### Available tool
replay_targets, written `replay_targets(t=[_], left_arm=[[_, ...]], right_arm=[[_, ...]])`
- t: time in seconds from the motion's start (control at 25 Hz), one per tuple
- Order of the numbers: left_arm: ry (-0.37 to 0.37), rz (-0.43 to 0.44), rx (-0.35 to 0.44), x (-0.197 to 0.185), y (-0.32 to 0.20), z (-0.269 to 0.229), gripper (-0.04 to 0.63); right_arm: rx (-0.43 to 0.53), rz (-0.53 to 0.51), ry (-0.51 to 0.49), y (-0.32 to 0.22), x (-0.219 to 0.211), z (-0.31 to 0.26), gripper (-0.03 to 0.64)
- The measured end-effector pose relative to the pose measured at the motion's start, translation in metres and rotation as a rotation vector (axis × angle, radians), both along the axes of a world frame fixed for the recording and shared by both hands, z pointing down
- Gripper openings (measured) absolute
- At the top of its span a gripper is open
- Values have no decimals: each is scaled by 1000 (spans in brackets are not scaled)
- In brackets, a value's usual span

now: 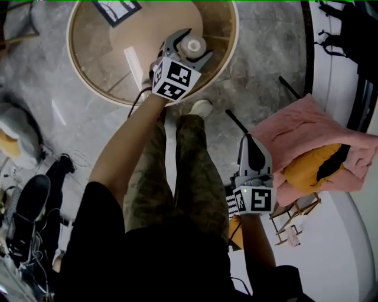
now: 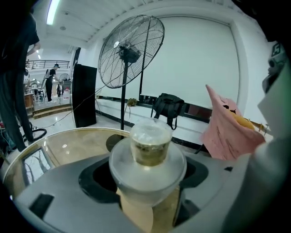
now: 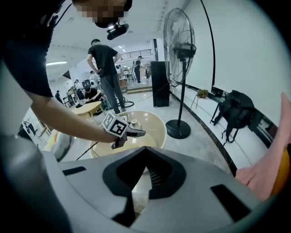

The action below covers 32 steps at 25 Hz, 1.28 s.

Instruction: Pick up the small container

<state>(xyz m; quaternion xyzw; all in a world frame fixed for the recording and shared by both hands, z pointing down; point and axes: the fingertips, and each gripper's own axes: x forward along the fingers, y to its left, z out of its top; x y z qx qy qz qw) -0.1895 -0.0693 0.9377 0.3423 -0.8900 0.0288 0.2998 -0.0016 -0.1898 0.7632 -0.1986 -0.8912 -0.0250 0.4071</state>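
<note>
The small container (image 1: 193, 45) is a clear lidded cup with brownish contents. It stands over the near right part of the round glass-topped table (image 1: 94, 59). My left gripper (image 1: 190, 47) is shut on it, one jaw at each side. In the left gripper view the small container (image 2: 150, 150) fills the gap between the jaws, with the table (image 2: 68, 145) behind it. My right gripper (image 1: 248, 140) hangs low by the person's right leg, shut and holding nothing. In the right gripper view the right gripper (image 3: 144, 148) has its jaws meeting at the tip, and the left gripper (image 3: 135, 133) shows over the table (image 3: 152, 125).
A dark-framed sheet (image 1: 116, 10) lies at the table's far side. A standing fan (image 2: 129, 50), a black speaker (image 2: 84, 93) and a black bag (image 2: 168, 107) stand beyond the table. A pink cloth (image 1: 307, 141) over a yellow cushion (image 1: 313, 165) sits at the right. People (image 3: 105, 68) stand far off.
</note>
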Motion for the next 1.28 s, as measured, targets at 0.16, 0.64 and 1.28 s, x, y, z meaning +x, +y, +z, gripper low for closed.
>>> replay_targets(t=[0.16,0.64,1.28], left_arm=[[9,8,-5,18,25,-61,356],[-46,-72,67,61,135,-299,356],[-110,-173,49,96,222,-493,356]], right_arm=[[-105,90,6,10,-24,-34,21],[-111,43,-234,94,-82,-209,21],[-135,4,-437,161,-111,-358,21]])
